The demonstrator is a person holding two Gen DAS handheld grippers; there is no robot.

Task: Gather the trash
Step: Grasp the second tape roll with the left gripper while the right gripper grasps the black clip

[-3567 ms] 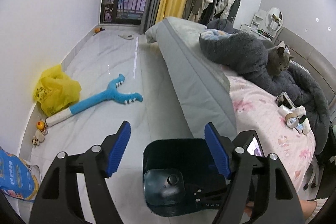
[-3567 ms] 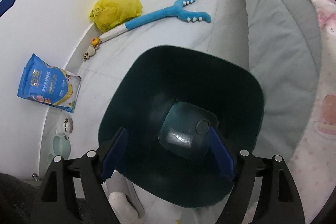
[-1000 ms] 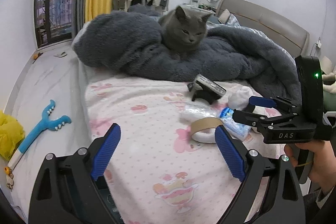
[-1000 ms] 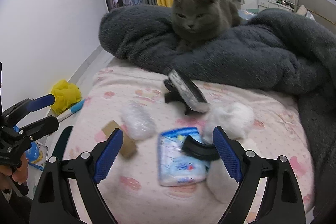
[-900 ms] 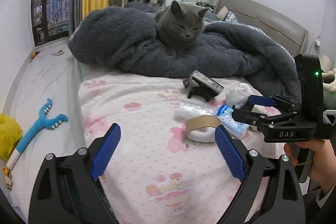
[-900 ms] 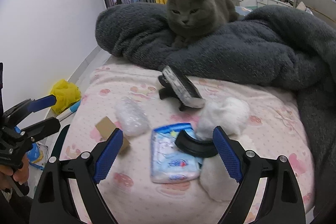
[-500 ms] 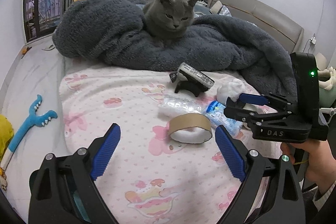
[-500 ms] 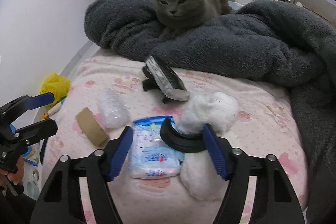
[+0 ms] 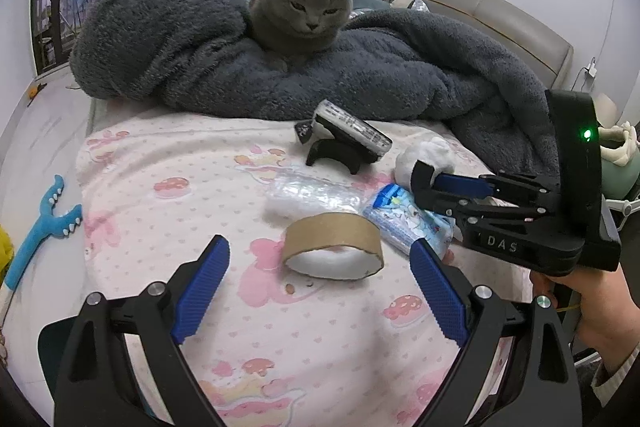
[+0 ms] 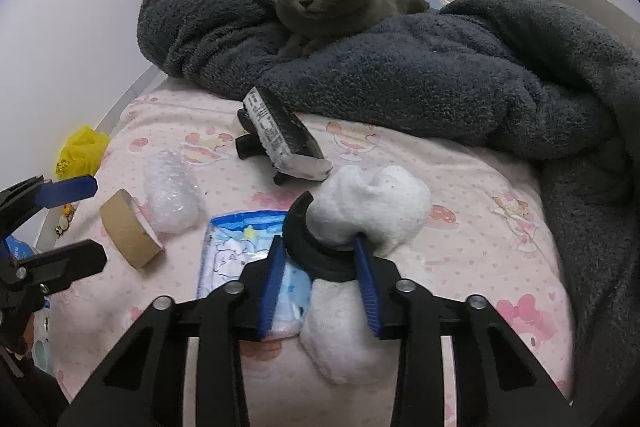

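Observation:
Trash lies on the pink bedsheet [image 9: 248, 323]. A brown cardboard tape ring [image 9: 334, 246] lies just ahead of my open left gripper [image 9: 320, 291]; it also shows in the right wrist view [image 10: 130, 229]. Behind it are a crumpled clear plastic wrap [image 9: 310, 195], a blue-white tissue packet [image 9: 408, 221] and white cotton wads [image 10: 370, 209]. My right gripper [image 10: 320, 281] has closed around a black ring [image 10: 316, 255] that sits on the cotton and the packet [image 10: 240, 247]. In the left wrist view the right gripper [image 9: 444, 187] is at the right.
A grey cat [image 9: 306, 13] lies on a dark fleece blanket [image 9: 400, 83] behind the trash. A black brush-like device [image 10: 282, 143] stands between them. A blue toy [image 9: 42, 227] and a yellow bag [image 10: 80, 151] lie on the floor at the left.
Both grippers have left the dark bin and moved over the bed toward the trash. The right gripper's jaws have narrowed onto the black ring. The left gripper stays open.

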